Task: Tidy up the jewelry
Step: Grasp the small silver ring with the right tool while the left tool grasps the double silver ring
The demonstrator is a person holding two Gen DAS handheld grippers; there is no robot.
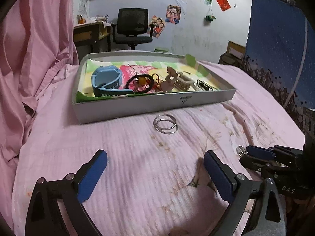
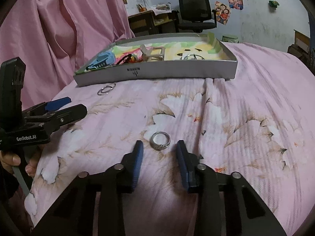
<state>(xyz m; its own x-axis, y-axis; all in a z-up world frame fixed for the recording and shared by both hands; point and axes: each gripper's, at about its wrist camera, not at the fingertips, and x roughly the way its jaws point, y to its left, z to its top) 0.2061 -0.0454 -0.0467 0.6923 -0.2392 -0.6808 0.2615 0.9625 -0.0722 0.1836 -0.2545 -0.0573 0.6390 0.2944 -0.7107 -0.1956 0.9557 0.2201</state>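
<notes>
Pink quilted bedding (image 1: 122, 137) covers the bed on which everything is laid. A grey box (image 1: 149, 106) is set at 12 o'clock in both views; a blue watch (image 1: 107, 82), a black hair tie (image 1: 137, 83) and a beige clip (image 1: 177, 80) are seen inside it.

The left tongs (image 1: 155, 166) are held low and level over the bedding, pointed toward the box. Their blue pads (image 1: 92, 177) are spread wide apart, and nothing is gripped or touched. Thin silver hoops (image 1: 165, 124) lie on the bedding at 12 o'clock from these tongs, just in front of the box wall. In the right wrist view, a hand (image 2: 13, 162) is seen at 9 o'clock, wrapped around the left tool's handle.

The right tongs (image 2: 159, 147) are angled down toward the bedding. Their pads are parted moderately, and a silver ring (image 2: 160, 140) lies flat between the fingertips (image 2: 138, 151), slightly ahead of them. Whether either pad touches the ring cannot be told; it is not clamped. In the left wrist view, the right tongs (image 1: 245, 154) appear at 3 o'clock with the ring (image 1: 240, 150) at their tip.
</notes>
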